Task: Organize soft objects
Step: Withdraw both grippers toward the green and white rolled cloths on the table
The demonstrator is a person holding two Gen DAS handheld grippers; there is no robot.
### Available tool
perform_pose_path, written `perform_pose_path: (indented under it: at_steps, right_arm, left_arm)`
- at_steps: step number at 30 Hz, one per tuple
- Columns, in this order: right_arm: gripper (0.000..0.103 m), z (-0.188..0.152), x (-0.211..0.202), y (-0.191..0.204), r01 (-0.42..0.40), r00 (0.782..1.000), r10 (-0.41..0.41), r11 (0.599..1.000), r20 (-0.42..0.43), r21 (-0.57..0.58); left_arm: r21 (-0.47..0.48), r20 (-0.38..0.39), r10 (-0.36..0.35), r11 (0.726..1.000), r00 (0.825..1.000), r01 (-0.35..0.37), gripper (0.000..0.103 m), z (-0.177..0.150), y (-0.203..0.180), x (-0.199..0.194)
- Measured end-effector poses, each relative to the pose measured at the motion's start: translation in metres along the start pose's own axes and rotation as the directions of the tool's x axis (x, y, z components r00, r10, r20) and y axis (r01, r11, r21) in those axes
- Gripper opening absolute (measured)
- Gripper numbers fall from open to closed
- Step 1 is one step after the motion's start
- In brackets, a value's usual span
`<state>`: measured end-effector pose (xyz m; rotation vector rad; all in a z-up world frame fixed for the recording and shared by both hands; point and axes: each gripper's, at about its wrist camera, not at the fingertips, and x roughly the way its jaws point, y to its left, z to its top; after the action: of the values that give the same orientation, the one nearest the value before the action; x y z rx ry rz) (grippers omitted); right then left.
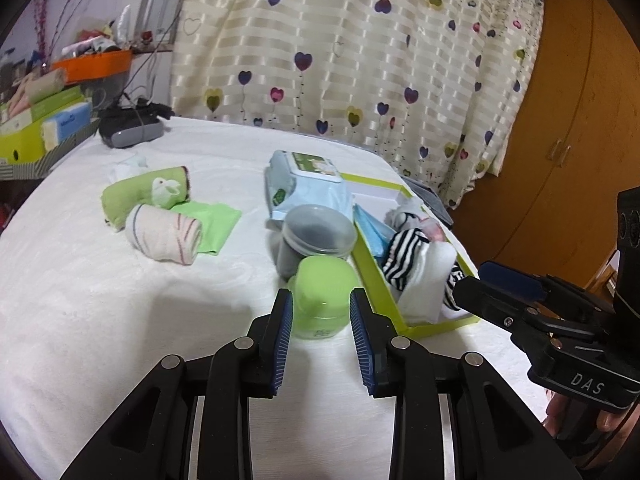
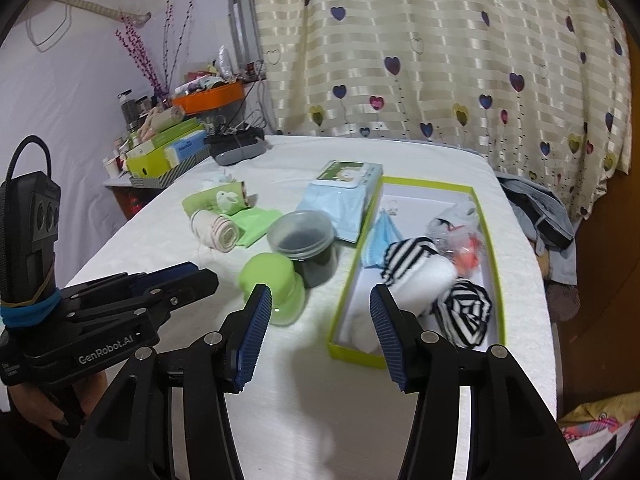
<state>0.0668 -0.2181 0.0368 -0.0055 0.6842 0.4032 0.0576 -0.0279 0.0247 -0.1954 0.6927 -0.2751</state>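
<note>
A green-rimmed box (image 2: 348, 292) on the white bed holds striped socks (image 2: 464, 308), a white cloth (image 2: 432, 276) and a blue mask (image 2: 382, 236). My right gripper (image 2: 320, 290) stands open and holds nothing, just short of the box's near left corner. A green-lidded jar (image 1: 320, 300) stands left of the box, with a clear jar (image 1: 316, 236) of dark contents behind it. My left gripper (image 1: 321, 296) is open, its fingers short of the green jar. Farther left lie a green rabbit towel roll (image 1: 144, 196), a pink-white roll (image 1: 164, 232) and a flat green cloth (image 1: 212, 220).
A pale blue wipes pack (image 1: 308, 184) lies behind the jars. A black device (image 1: 128, 128) sits at the bed's far corner, beside a cluttered shelf of boxes (image 1: 40, 120). Heart-print curtain (image 1: 360, 60) behind, wooden wardrobe (image 1: 580, 120) right, clothes (image 2: 540, 216) off the bed's right edge.
</note>
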Motion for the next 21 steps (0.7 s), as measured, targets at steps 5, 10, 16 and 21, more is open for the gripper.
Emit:
perform_pose_path:
  at_steps: [5, 10, 16, 21]
  right_arm:
    - [0.053, 0.005, 0.007, 0.012, -0.011, 1.000, 0.011, 1.000, -0.009, -0.023]
    - [0.053, 0.012, 0.017, 0.025, -0.022, 1.000, 0.021, 0.999, -0.019, -0.041]
    - [0.053, 0.020, 0.030, 0.040, -0.046, 0.999, 0.044, 0.996, -0.032, -0.072]
    - [0.053, 0.026, 0.042, 0.053, -0.063, 0.997, 0.059, 0.993, -0.045, -0.098]
  left_arm:
    - [-0.020, 0.002, 0.009, 1.000, 1.000, -0.009, 0.029, -0.001, 0.013, -0.001]
    - [-0.047, 0.004, 0.025, 0.999, 1.000, -0.024, 0.029, -0.001, 0.028, -0.001]
    - [-0.076, 0.005, 0.048, 0.996, 0.999, -0.047, 0.029, 0.000, 0.045, -0.001]
    - [-0.099, 0.013, 0.067, 0.993, 0.998, -0.065, 0.029, 0.002, 0.060, -0.004]
